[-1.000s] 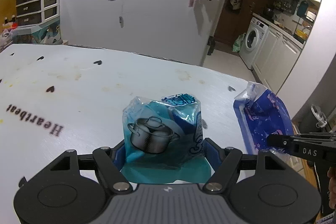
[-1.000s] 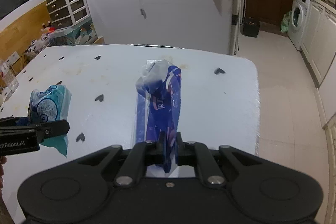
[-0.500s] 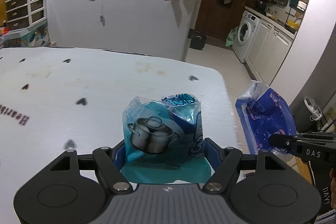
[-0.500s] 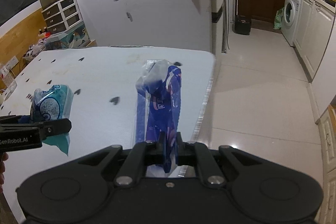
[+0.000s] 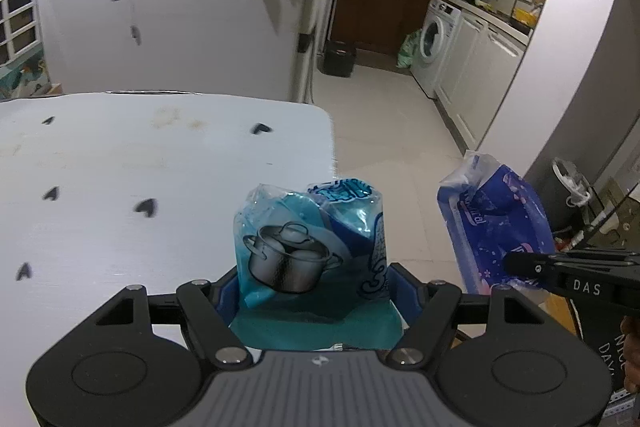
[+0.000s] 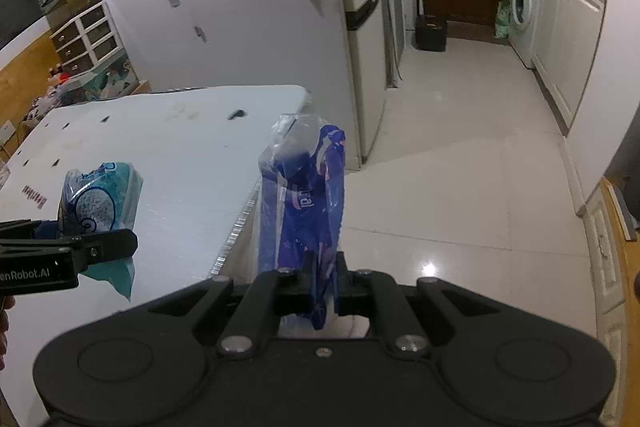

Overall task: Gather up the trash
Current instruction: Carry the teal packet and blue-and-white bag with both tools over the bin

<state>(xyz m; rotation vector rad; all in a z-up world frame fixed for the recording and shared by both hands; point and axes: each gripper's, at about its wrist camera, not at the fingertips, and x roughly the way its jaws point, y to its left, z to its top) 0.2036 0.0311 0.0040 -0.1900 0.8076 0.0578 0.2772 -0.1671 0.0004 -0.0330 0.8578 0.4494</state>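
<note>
1. The left wrist view is showing the left gripper (image 5: 314, 287) clamping a teal plastic wrapper (image 5: 308, 247) between its pads, above the near right corner of the white table (image 5: 120, 187). Only this view is showing the cooking pot printed on the wrapper's front.
2. The right wrist view is showing the right gripper (image 6: 322, 273) pinched tight on a dark blue wrapper (image 6: 308, 203), which is standing upright from the jaws just past the table's edge, over the pale tiled floor (image 6: 460, 155). Here the teal wrapper is appearing side-on at the left.
3. The table is carrying small dark heart marks and a few brownish stains. Behind it, a refrigerator (image 6: 360, 27) is standing with magnets and notes stuck on it. Beyond, a washing machine (image 5: 434, 39) is sitting under a counter by a dark wooden door.
4. Readable writing: "DAS" on the right gripper's finger in the left view, "enRobot.AI" on the left gripper's finger in the right view. The blue wrapper's lettering is partly hidden.
</note>
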